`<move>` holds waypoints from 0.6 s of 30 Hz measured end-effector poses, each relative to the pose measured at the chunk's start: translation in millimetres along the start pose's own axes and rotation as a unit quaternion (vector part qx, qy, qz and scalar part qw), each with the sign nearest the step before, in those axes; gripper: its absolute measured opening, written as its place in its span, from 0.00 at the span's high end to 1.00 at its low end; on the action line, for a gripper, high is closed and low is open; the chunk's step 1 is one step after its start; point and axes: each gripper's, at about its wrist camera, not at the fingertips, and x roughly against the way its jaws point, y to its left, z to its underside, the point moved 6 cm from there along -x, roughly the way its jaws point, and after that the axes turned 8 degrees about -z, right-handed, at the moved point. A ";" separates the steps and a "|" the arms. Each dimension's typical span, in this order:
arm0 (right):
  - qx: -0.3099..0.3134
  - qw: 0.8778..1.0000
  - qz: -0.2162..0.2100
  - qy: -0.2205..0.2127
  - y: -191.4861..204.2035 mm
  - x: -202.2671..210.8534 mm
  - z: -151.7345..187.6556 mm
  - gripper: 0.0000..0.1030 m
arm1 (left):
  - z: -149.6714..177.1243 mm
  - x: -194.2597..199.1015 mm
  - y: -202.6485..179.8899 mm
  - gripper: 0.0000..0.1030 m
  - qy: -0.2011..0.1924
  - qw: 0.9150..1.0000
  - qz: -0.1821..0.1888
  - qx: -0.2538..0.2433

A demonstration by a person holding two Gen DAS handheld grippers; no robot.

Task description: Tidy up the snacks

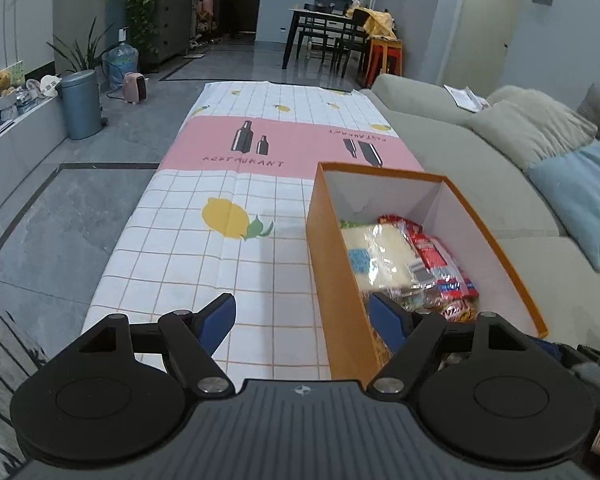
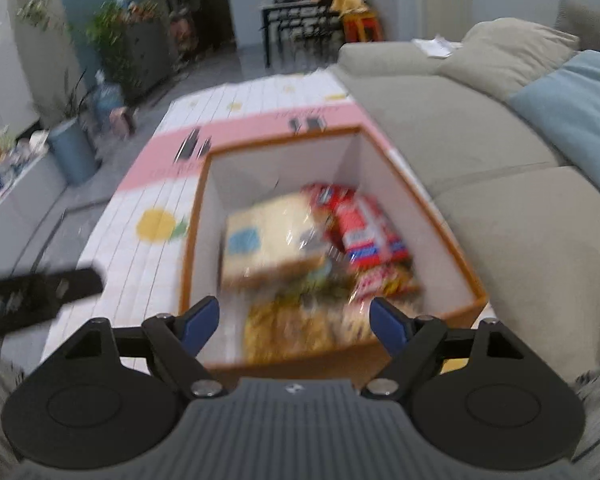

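Left gripper (image 1: 302, 322): hanging wide open, gripping nothing, over the orange box's near left wall.
Right gripper (image 2: 294, 322): spread wide, empty, hovering above the box's near end.
Orange box (image 1: 332, 240): sitting on the worktop (image 1: 204, 264), beside the sofa (image 1: 480, 184).
Snacks (image 1: 396, 256): lying inside the box, a pale packet beside red ones.
Right view: blurring.

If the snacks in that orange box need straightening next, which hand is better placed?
Probably the right: the right gripper faces into the orange box, while the left gripper straddles its near wall.
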 end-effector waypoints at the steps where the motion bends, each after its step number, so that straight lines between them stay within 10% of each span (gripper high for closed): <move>1: 0.009 1.000 0.003 0.003 3.1 -1.4 4.2 0.22 | 3.3 -1.4 -2.4 0.14 0.001 1.000 -0.002 -0.008; 18: 0.095 0.995 0.002 0.025 29.5 -37.2 10.8 0.23 | 28.0 -28.3 -1.4 0.13 0.026 0.999 -0.029 -0.008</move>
